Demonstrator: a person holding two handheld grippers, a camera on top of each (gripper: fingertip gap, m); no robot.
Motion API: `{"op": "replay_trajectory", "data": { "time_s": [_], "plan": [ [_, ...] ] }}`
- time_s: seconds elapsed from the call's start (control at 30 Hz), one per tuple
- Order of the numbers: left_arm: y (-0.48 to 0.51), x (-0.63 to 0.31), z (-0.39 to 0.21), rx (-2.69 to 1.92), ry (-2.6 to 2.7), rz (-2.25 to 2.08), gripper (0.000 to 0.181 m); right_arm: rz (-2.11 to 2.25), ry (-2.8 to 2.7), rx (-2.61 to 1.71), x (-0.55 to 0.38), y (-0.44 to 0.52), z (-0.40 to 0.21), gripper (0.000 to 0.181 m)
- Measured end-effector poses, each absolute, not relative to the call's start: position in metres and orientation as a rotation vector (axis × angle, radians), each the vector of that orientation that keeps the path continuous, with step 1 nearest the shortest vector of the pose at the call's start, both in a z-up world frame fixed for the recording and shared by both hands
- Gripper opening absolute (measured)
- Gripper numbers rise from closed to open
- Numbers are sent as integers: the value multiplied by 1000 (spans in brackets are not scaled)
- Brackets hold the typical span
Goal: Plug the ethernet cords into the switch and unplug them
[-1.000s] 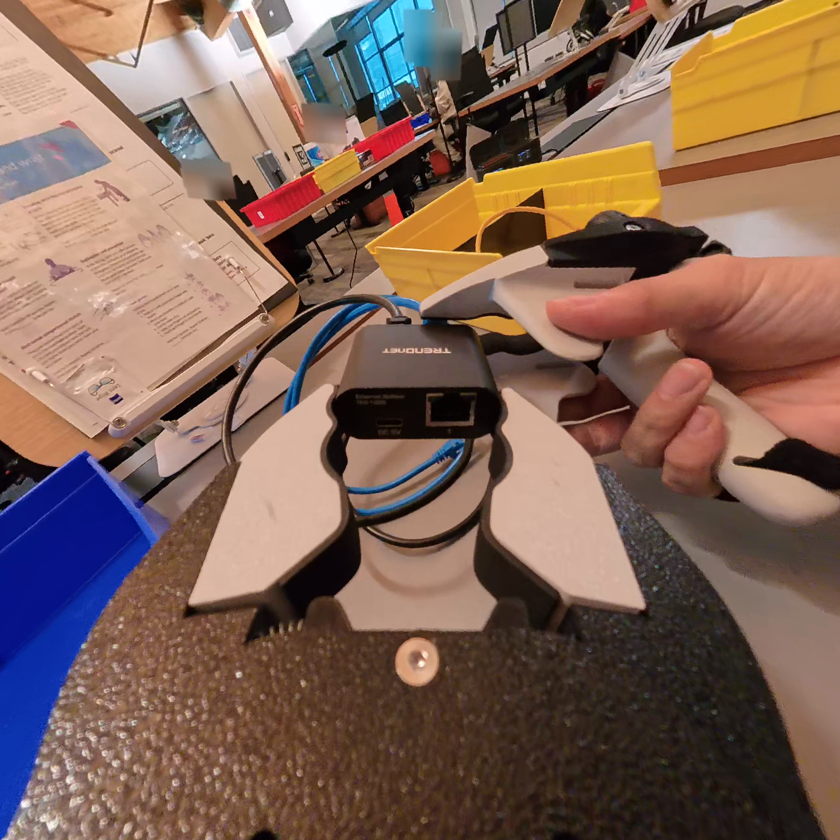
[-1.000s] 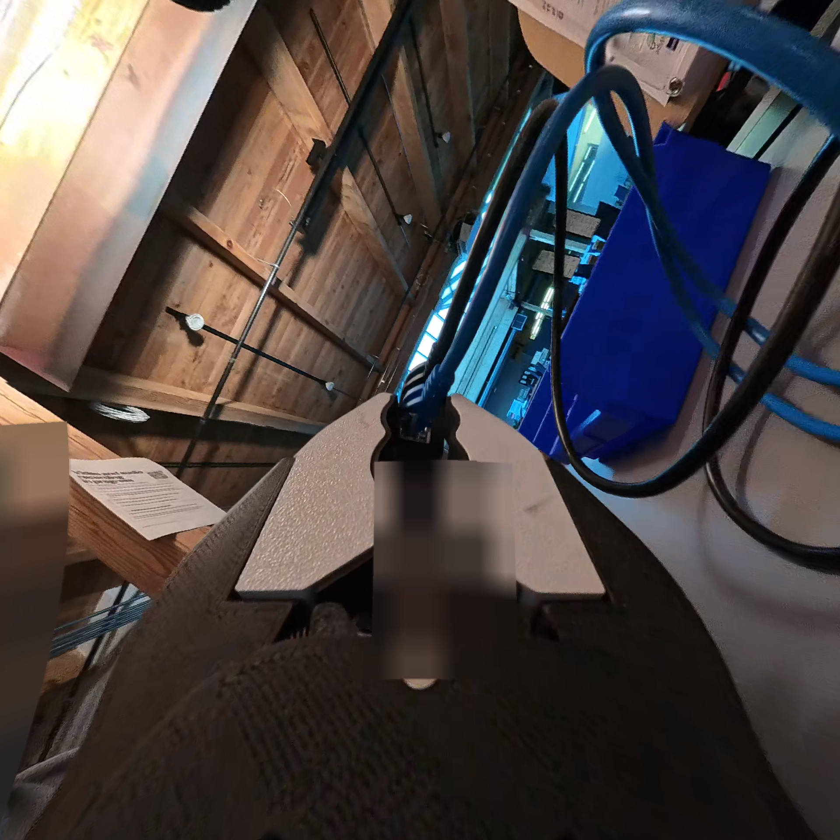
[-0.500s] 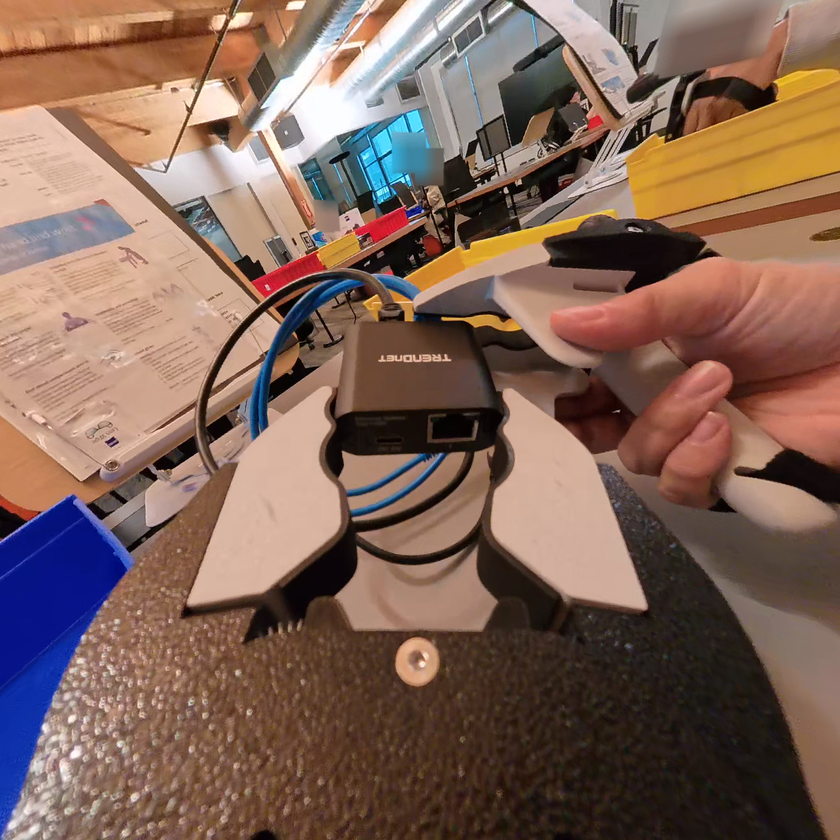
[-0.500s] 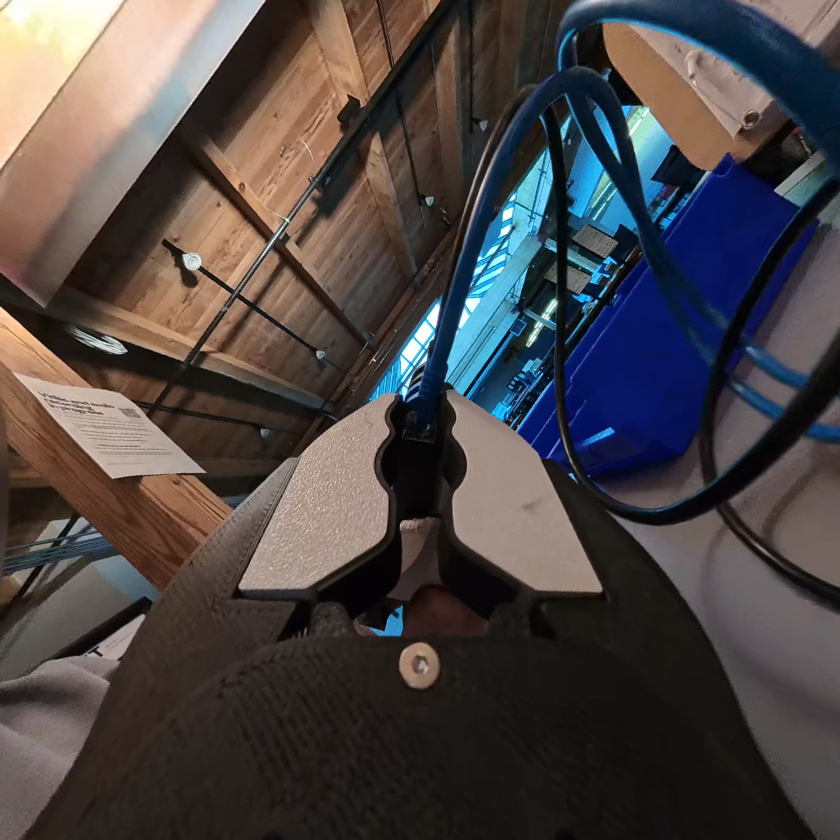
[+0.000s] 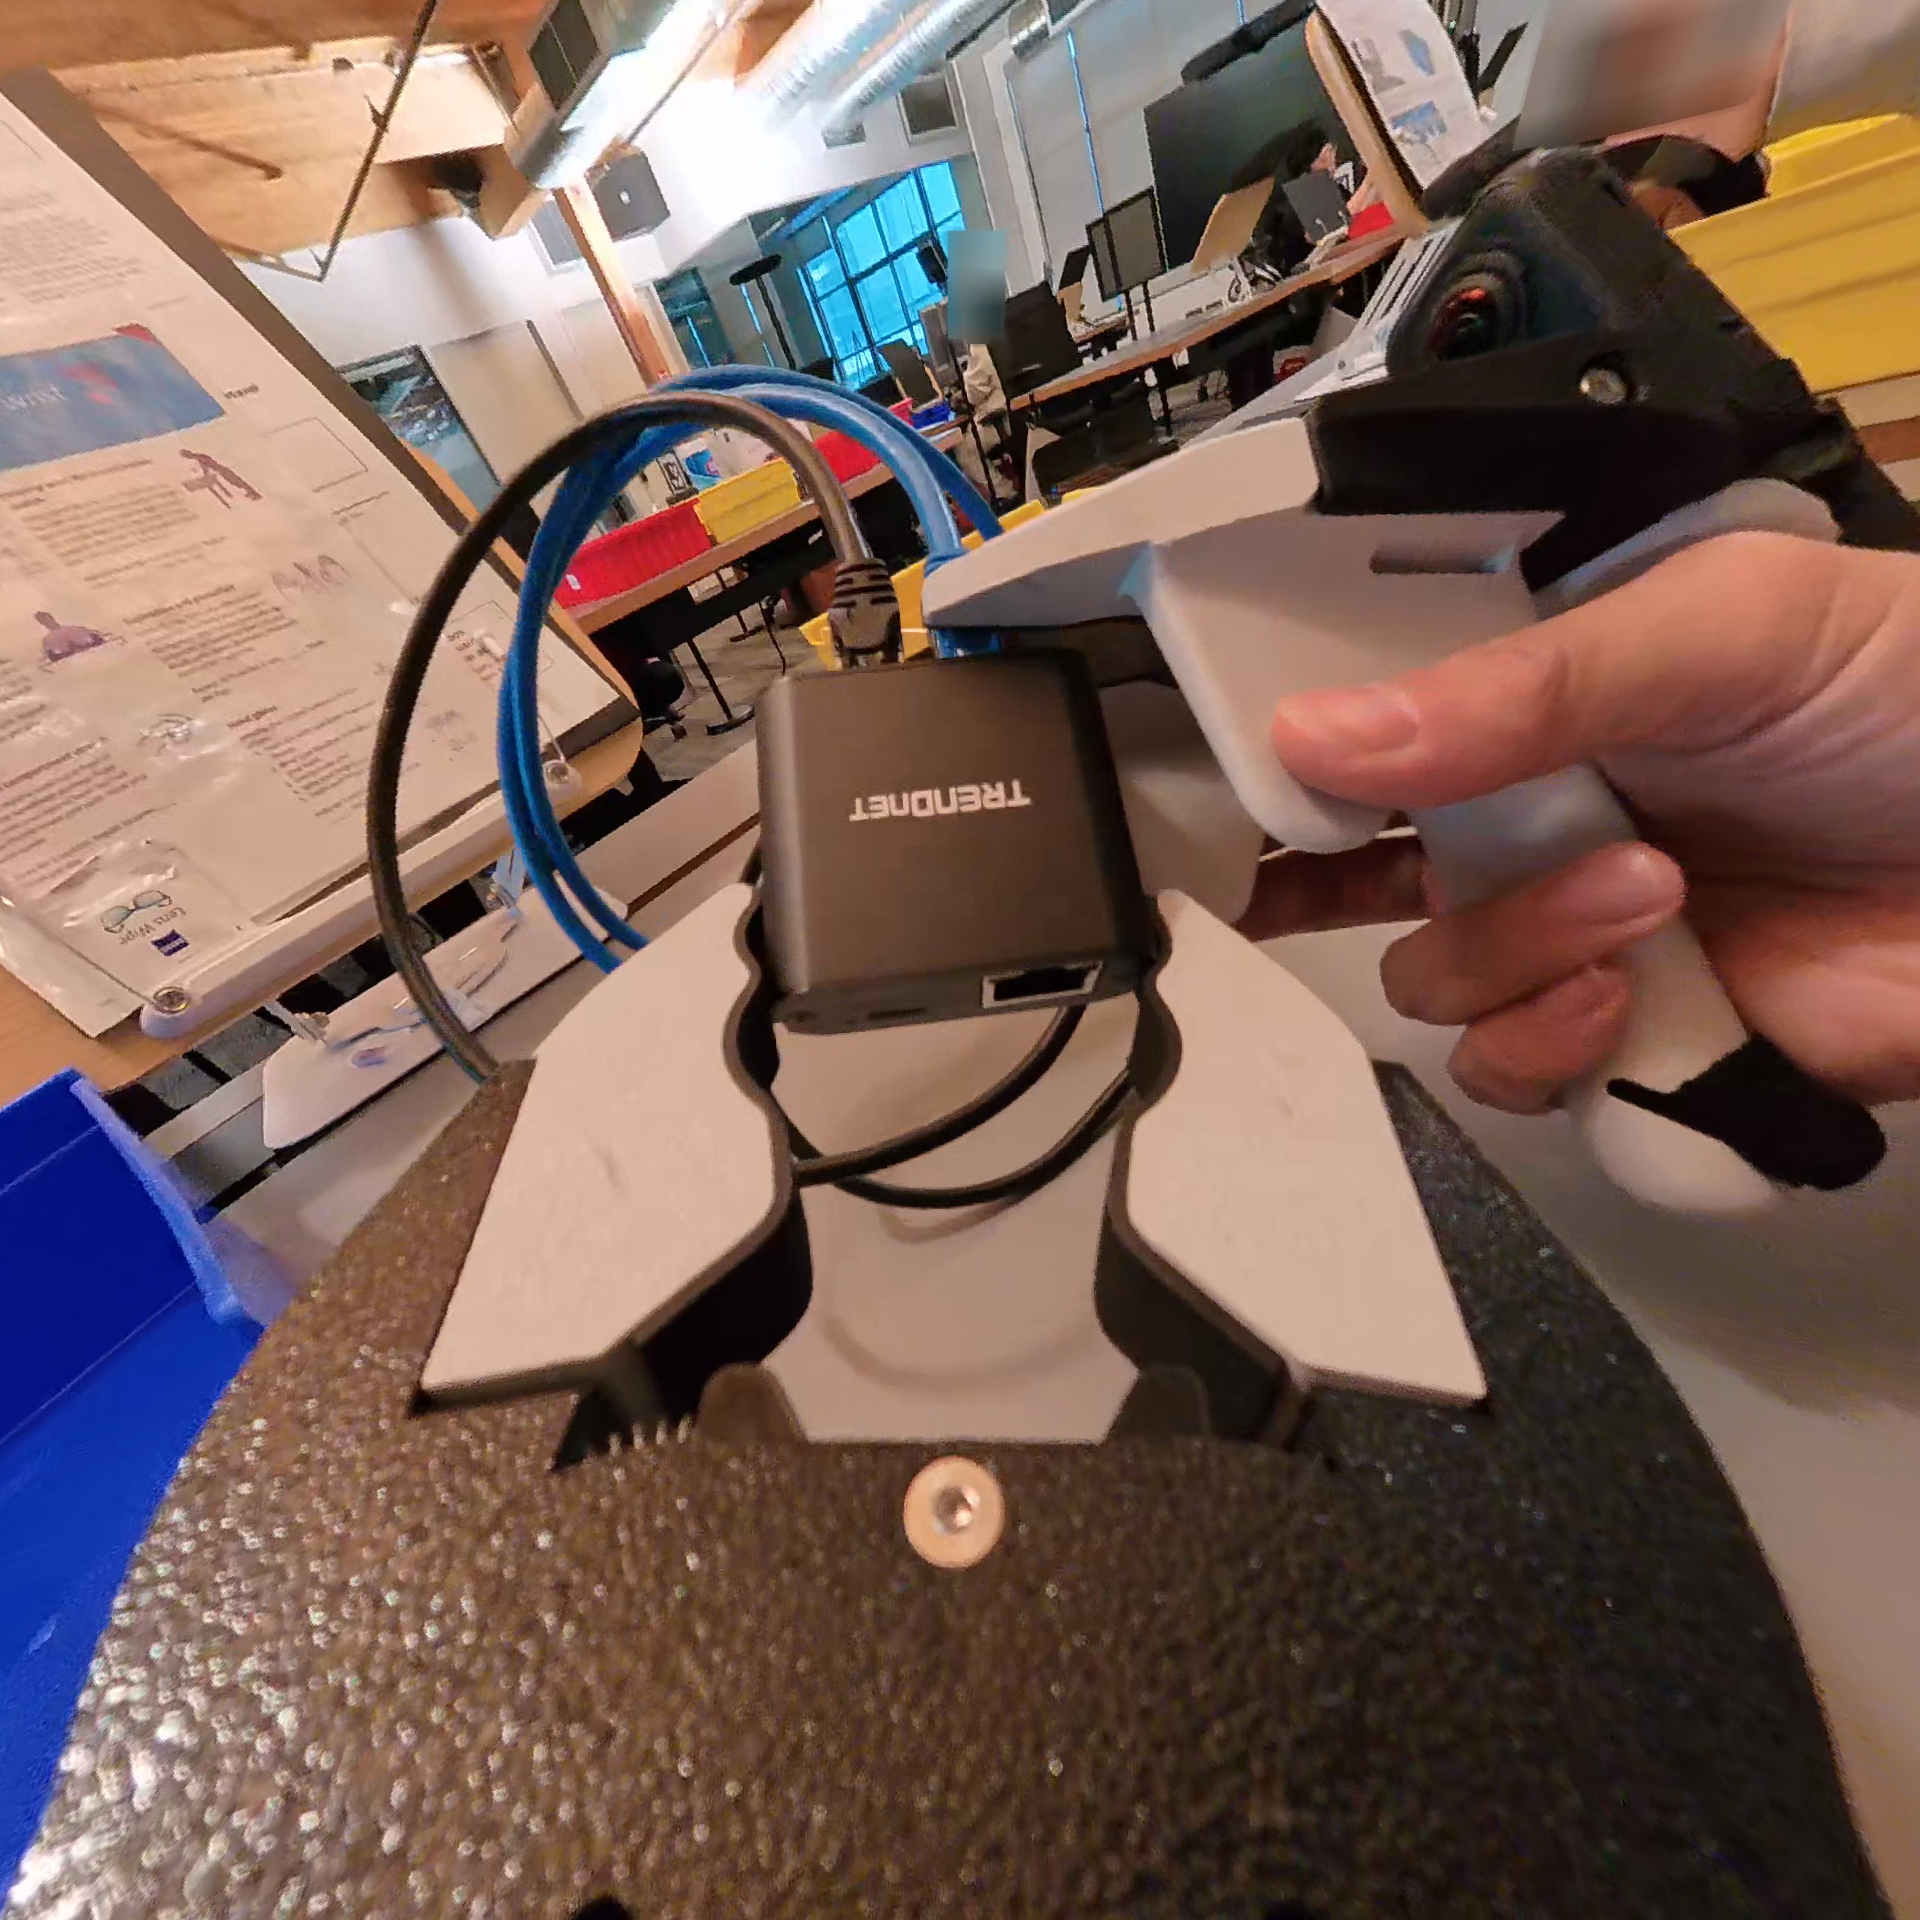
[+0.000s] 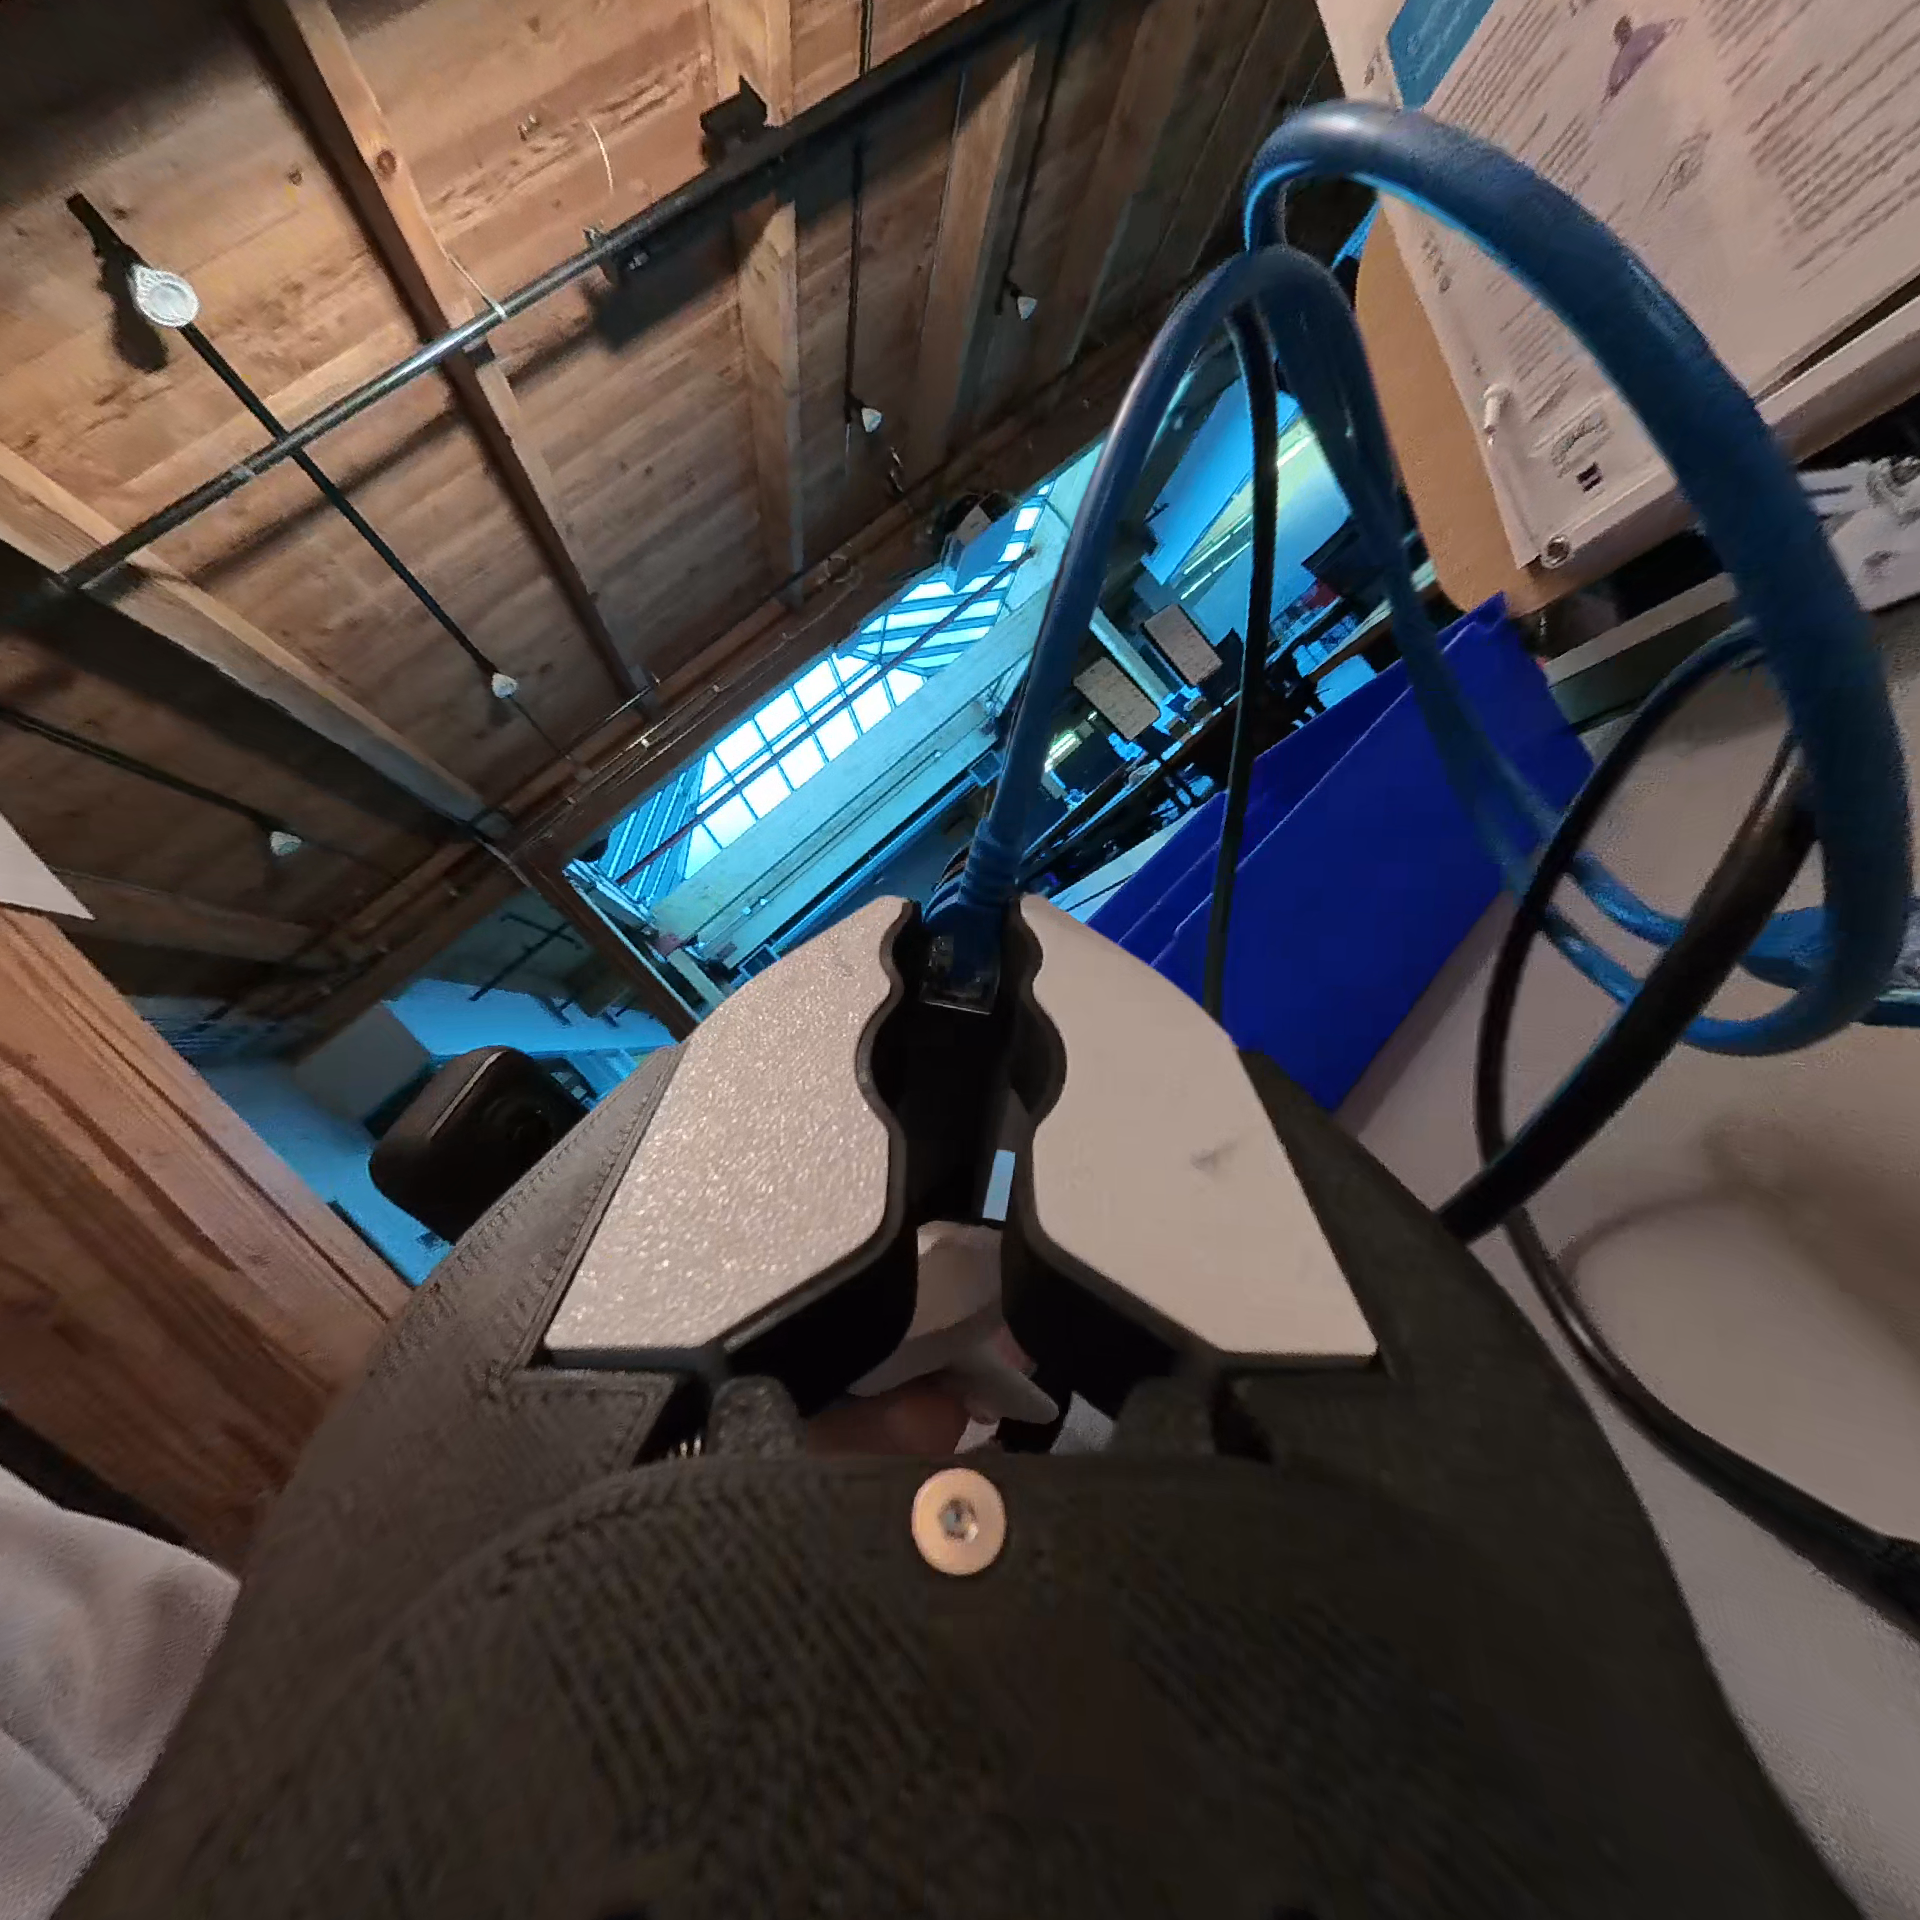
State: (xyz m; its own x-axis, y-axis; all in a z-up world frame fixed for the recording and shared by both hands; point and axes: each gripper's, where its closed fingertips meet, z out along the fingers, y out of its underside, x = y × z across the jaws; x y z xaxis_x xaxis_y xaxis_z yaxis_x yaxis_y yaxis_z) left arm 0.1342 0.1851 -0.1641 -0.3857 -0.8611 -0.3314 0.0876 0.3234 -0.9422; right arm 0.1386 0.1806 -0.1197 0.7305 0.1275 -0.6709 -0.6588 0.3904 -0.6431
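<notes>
My left gripper (image 5: 954,925) is shut on the near end of a small black switch (image 5: 935,821) and holds it up above the table. An open port (image 5: 1039,982) shows on the switch's near face. A blue ethernet cord (image 5: 566,665) and a black cord (image 5: 416,727) loop up and come down to the switch's far side. My right gripper (image 6: 961,935) is shut on the blue cord's plug (image 6: 966,961) at that far side, and its upper finger (image 5: 1143,530) covers the plug in the left wrist view. I cannot tell if the plug is seated.
A person's hand (image 5: 1714,779) holds the right gripper's handle. A blue bin (image 5: 94,1299) stands at the left, also seen in the right wrist view (image 6: 1351,883). A tilted instruction board (image 5: 156,623) stands behind it. A yellow bin (image 5: 1829,249) is at the far right on the grey table (image 5: 1714,1403). Tip to tip, the grippers are about 4 cm apart.
The switch has been raised and tipped, so more of its top faces me. The cord loops have risen with it. Both grippers have kept their holds.
</notes>
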Motion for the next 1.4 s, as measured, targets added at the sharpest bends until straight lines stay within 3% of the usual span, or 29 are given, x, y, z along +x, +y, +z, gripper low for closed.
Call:
{"op": "replay_trajectory", "data": {
  "time_s": [0.5, 1.4],
  "plan": [
    [179, 132, -159, -801, 1649, -1370, 64, 362, 502, -1092, 136, 177, -112, 15],
    [196, 141, -179, -877, 1693, -1177, 61, 391, 591, -1245, 143, 184, -134, 15]
  ]
}}
